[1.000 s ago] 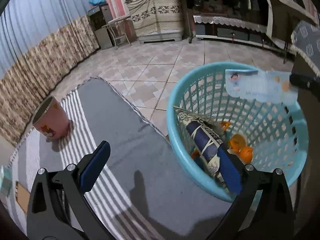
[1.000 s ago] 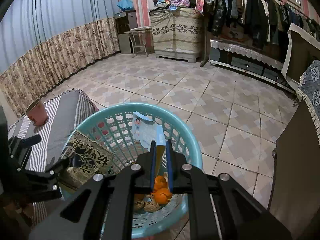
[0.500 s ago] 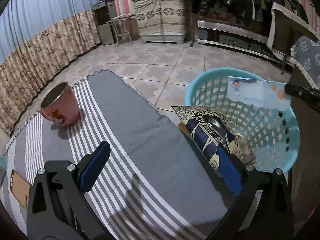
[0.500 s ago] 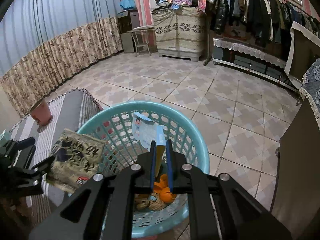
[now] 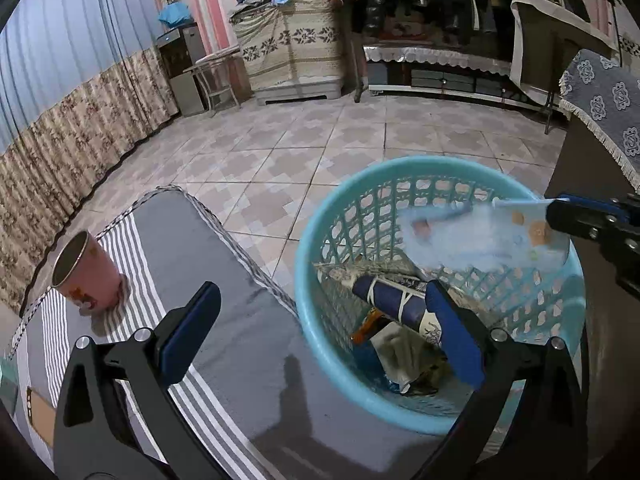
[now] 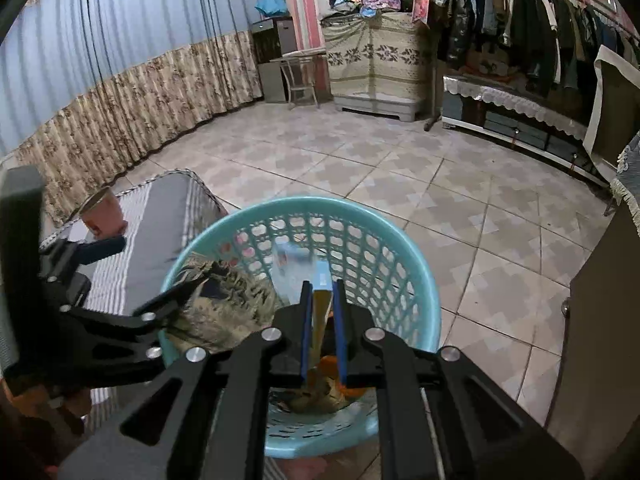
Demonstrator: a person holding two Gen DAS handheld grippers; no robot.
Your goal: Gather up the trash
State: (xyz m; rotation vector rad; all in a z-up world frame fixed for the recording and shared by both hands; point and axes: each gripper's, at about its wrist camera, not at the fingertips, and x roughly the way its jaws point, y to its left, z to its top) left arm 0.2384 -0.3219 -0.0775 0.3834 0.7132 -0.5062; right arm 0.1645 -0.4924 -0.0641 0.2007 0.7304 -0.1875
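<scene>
A: Centrally, what fills the turquoise basket (image 5: 400, 408)?

B: A dark blue snack bag (image 5: 394, 304) lies tilted inside, over orange scraps. The left tool (image 5: 320, 332) stands wide open and empty at the near rim.

A: And the right tool (image 6: 320, 316)?

B: Closed on a pale blue wrapper (image 5: 480, 240), held above the basket. A pink cup (image 5: 86, 278) stands well apart on the striped surface (image 5: 240, 340).

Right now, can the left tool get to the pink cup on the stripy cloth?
Probably yes. The left tool is open and holds nothing, and the pink cup stands alone on the striped cloth, off to its left, with bare cloth between them. It would have to swing away from the blue basket.
</scene>
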